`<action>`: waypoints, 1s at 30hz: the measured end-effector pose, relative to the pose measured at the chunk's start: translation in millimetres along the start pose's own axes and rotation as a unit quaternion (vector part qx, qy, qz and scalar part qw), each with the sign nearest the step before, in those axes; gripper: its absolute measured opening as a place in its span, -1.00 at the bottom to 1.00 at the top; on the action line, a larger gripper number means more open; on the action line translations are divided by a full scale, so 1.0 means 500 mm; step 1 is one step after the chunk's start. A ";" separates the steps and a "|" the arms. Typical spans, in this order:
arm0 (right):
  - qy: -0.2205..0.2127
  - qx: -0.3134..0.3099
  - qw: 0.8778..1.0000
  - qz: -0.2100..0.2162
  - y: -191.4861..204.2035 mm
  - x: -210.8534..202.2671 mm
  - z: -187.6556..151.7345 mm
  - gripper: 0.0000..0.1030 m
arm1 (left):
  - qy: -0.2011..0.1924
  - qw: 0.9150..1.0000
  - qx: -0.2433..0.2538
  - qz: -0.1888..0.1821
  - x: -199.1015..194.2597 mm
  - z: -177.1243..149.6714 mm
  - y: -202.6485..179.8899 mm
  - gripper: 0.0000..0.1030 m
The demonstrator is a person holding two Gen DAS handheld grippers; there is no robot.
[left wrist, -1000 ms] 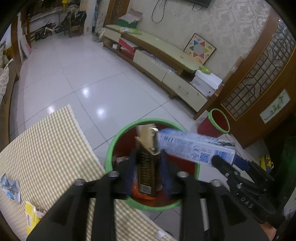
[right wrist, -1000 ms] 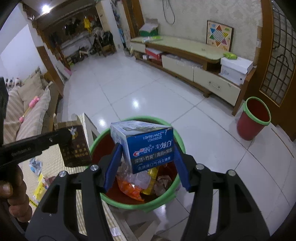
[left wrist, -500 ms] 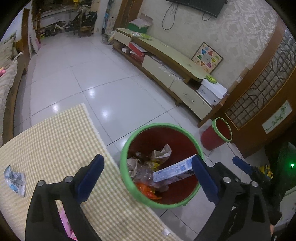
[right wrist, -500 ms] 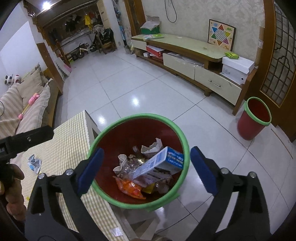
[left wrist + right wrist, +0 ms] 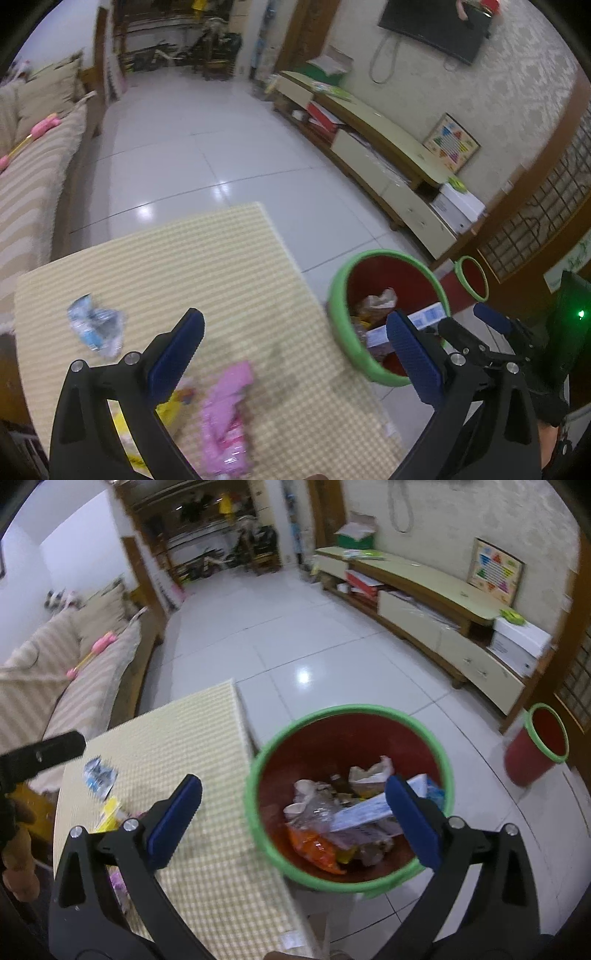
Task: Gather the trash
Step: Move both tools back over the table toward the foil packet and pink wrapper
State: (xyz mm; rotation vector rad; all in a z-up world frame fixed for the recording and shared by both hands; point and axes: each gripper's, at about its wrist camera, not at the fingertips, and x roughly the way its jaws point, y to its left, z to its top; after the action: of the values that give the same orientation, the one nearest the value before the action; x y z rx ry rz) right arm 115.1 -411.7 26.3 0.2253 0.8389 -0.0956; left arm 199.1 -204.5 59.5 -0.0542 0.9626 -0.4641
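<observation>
Swung leftward since half a second ago, off the bin (image 5: 388, 321) toward pink wrapper (image 5: 225, 410) on counter (image 5: 207, 266). Left claw (image 5: 295, 354) wide, empty. Right claw (image 5: 295, 816) wide, empty, over bin (image 5: 349, 797) holding toothpaste box (image 5: 369, 808).

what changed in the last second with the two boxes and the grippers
Both boxes were let go. The blue-and-white box now lies in the red bin; the brown box is not clearly visible. The left hand-held gripper and right hand-held gripper opened and swung left toward the checked table. The bin stayed put.
</observation>
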 end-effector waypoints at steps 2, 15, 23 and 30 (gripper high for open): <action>0.010 -0.014 1.000 0.015 0.033 0.008 -0.008 0.90 | -0.004 1.000 -0.011 0.009 -0.016 -0.009 0.035 0.84; 0.115 -0.032 0.987 0.107 0.213 0.092 -0.110 0.90 | 0.001 0.995 -0.080 0.065 -0.077 -0.096 0.270 0.84; 0.152 -0.060 0.979 0.118 0.318 0.134 -0.159 0.89 | 0.027 0.991 -0.112 0.069 -0.047 -0.141 0.380 0.84; 0.193 -0.063 0.973 0.110 0.353 0.187 -0.182 0.55 | 0.050 0.987 -0.136 0.072 0.016 -0.138 0.439 0.84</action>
State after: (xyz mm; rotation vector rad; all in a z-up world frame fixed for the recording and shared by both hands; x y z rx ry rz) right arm 141.8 -218.3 -73.8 0.2186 1.1968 0.2170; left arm 226.0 1.0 -41.0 -0.2085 1.1153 -0.2021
